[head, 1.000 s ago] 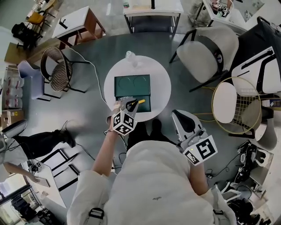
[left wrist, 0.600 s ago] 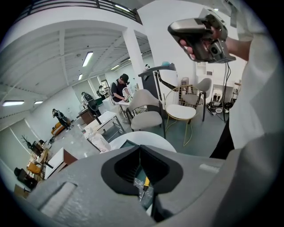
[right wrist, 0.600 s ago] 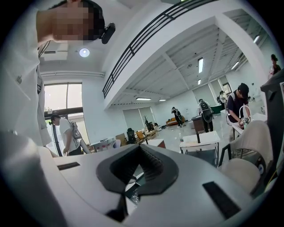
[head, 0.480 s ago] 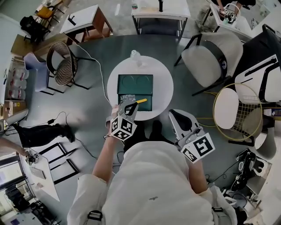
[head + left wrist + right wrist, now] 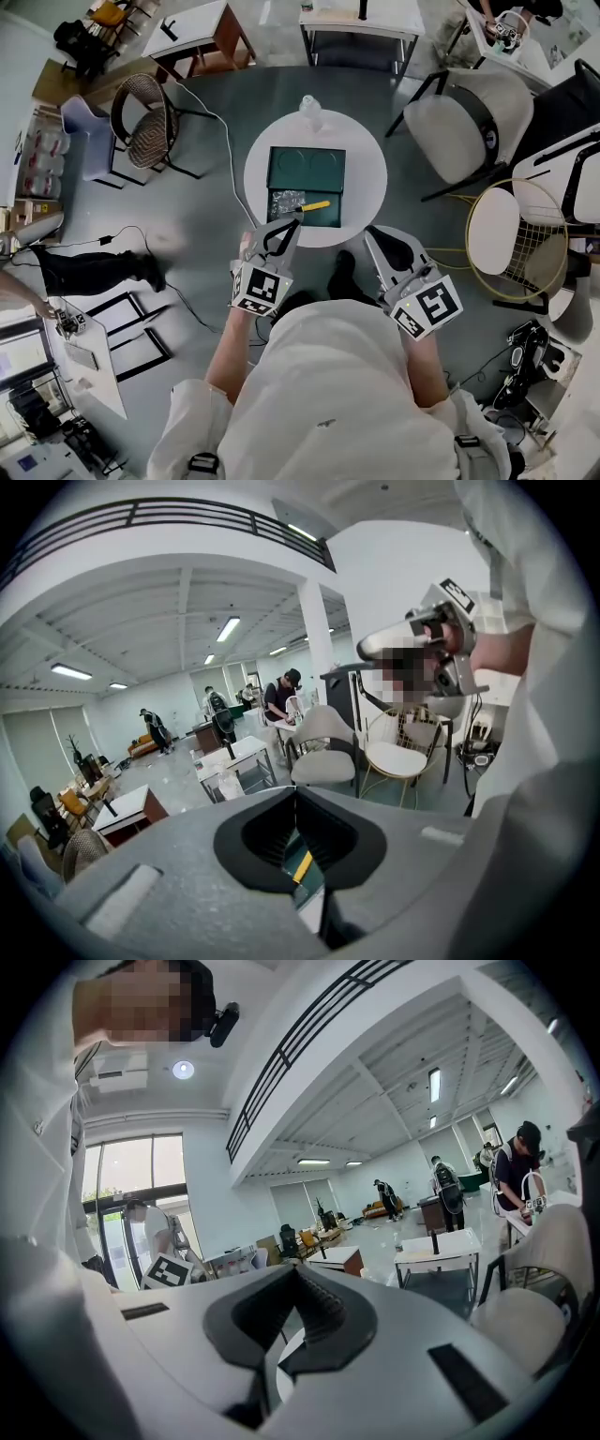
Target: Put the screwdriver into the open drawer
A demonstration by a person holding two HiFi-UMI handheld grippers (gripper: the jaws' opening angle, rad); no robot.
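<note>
Looking down from the head view, I see the screwdriver (image 5: pixel 316 205), yellow-handled, lying slanted inside the open drawer (image 5: pixel 332 218), toward its right half. A crumpled clear wrapper (image 5: pixel 286 200) lies beside it on the left. The drawer sticks out toward me from a dark green box (image 5: pixel 307 169) that sits in the middle of the round white worktop (image 5: pixel 367 178). A clear bottle (image 5: pixel 309 107) stands at the worktop's far edge. My left gripper (image 5: pixel 292 222) hangs over the drawer's near edge, apart from the screwdriver. In the left gripper view its fingers are clenched tip to tip with nothing between them, and through the hollow below the tips I can make out a strip of the yellow handle. My right gripper (image 5: pixel 373 233) is at the worktop's near right edge, well apart from the drawer. The right gripper view shows its fingers likewise clenched and empty, pointing out across the room toward other tables.
</note>
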